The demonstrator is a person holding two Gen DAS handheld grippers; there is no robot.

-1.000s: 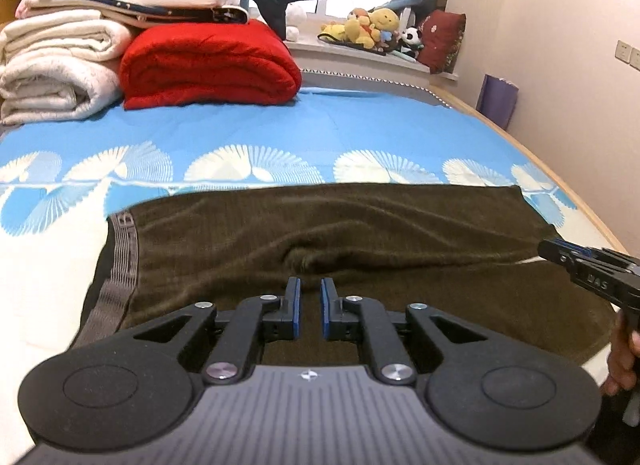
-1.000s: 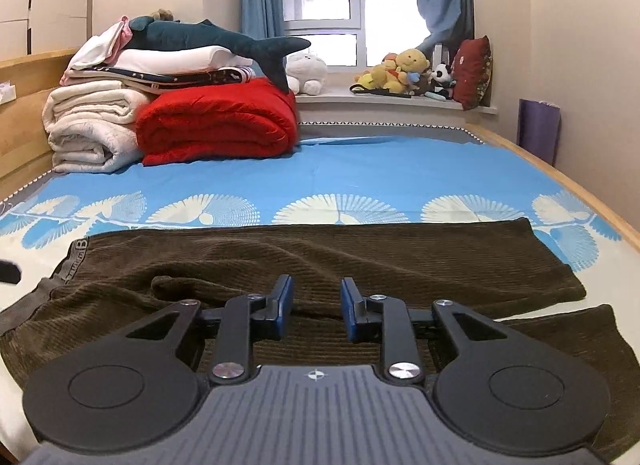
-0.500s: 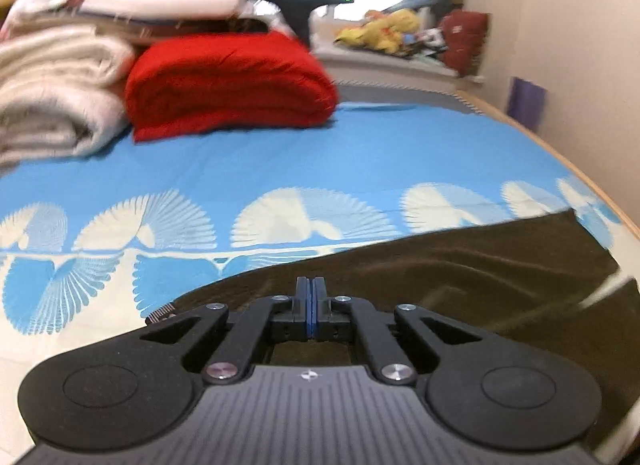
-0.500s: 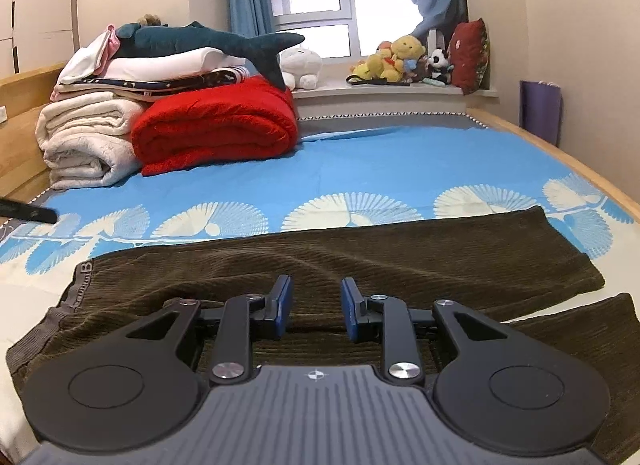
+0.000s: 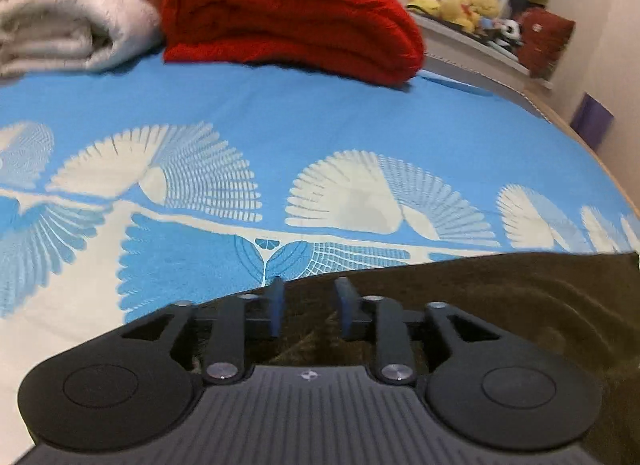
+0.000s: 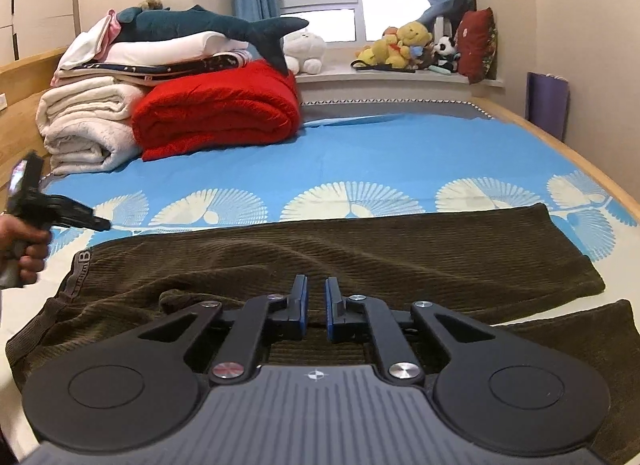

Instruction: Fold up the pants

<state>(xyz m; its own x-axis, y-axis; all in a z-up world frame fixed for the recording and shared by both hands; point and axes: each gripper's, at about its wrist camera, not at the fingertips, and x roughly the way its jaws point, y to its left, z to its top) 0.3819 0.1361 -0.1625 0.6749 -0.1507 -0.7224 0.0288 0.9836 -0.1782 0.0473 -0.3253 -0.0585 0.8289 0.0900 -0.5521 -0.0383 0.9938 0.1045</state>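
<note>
1. Since half a second ago, the left gripper (image 5: 307, 307) has gone from pressed together to spread apart, its blue pads (image 5: 276, 305) now standing clear of each other over the edge of the dark brown corduroy pants (image 6: 360, 253).
2. Its camera view now sits lower and closer to the blue bedsheet with white fan prints (image 5: 320, 133).
3. Over the same span the right gripper (image 6: 316, 307) has narrowed its gap; its fingers stand slightly parted above the fabric, pinching nothing.
4. Those pants lie flat across the sheet, legs reaching right, waistband (image 6: 80, 269) at left.
5. Waistband lettering ends in a readable "B"; the rest is too small.
6. At the bed's head sit a folded red blanket (image 6: 216, 109) and a teal plush shark (image 6: 208, 25).
</note>
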